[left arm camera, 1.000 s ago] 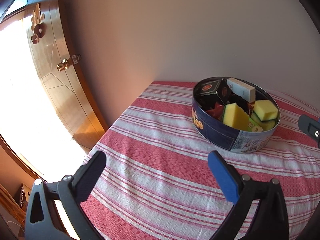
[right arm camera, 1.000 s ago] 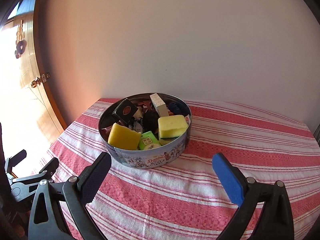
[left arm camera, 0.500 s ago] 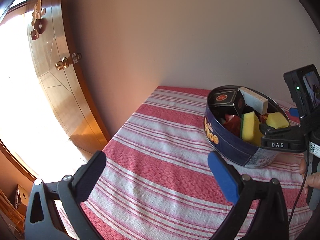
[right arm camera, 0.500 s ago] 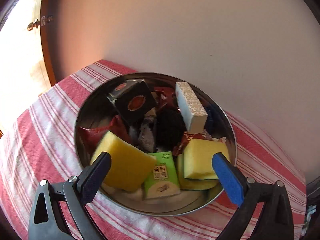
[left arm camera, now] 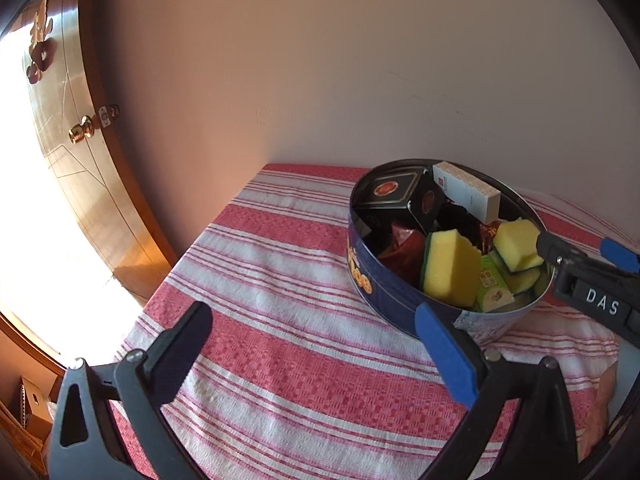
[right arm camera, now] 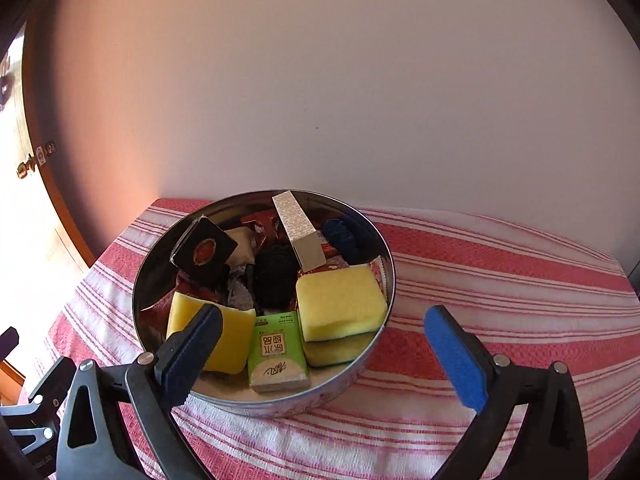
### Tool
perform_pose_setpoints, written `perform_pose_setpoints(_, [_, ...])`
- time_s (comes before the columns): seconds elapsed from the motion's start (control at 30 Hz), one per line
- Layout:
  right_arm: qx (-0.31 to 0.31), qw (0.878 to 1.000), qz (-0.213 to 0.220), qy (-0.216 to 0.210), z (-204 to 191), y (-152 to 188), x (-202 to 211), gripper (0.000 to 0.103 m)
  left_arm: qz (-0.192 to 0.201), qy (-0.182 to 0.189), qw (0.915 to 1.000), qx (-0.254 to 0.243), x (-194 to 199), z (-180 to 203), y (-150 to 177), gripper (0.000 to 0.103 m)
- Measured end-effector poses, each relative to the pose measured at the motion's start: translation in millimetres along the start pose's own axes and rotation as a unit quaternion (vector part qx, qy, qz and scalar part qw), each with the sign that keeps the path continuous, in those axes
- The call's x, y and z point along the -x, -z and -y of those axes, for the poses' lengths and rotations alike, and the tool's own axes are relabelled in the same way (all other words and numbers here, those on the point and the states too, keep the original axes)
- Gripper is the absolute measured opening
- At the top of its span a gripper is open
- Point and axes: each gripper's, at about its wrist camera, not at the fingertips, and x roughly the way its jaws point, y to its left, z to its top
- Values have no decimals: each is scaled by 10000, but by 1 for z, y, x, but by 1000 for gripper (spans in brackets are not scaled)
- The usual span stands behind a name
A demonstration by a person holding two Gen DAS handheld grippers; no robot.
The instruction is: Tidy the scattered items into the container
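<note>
The round tin [right arm camera: 362, 364] sits on the striped cloth [left arm camera: 280, 280] near the wall, and it is very full. Inside I can see two yellow sponges [right arm camera: 340, 306], a little green carton [right arm camera: 278, 354], a black box with a red dot [right arm camera: 204, 252], a long pale box [right arm camera: 298, 230], some dark blue yarn [right arm camera: 342, 236] and shiny wrappers. The cloth around the tin looks bare in both views, so I think the tidying is done, or almost done. I cannot see the whole table, so something small could be left out of sight. The left gripper [left arm camera: 316, 340] hangs over the cloth, its two fingers wide apart with nothing between them. The right gripper [right arm camera: 320, 348] hangs just in front of the tin, also spread wide and holding nothing.
</note>
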Motion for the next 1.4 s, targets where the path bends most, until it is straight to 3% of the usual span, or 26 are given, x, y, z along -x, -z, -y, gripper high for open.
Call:
perform_pose_setpoints(0.07, [-29,9997,-196,108,3,6,4,102,-10,13,10000,-49,4,11,1,103])
perform_pose_setpoints(0.2, [-203,9991,-354,-115,17,17,18,102,14,34,9998,-213,14,30,7,103])
perform_pose_setpoints(0.33, [-171,9994,-218,-214,22,26,41,102,129,-70,9994,-319,25,40,9,103])
perform_pose_setpoints(0.53, [-27,9997,238,-35,24,26,77,102,408,-103,9990,-128,49,35,7,103])
perform_pose_setpoints(0.8, [-340,9972,666,-63,34,24,112,102,658,-172,9977,-66,68,31,4,103])
perform_pose_setpoints(0.97, [-193,9956,874,281,29,29,121,102,851,-272,9958,-183,79,34,5,103])
perform_pose_setpoints(1.17, [-324,9946,954,246,34,30,124,102,992,-390,9941,-216,85,34,4,103])
perform_pose_setpoints(1.3, [-395,9940,1004,198,37,32,124,102,1115,-726,9906,-320,85,40,0,103])
perform_pose_setpoints(1.4, [-425,9936,987,335,41,33,123,102,1114,-679,9906,-411,85,47,-3,103])
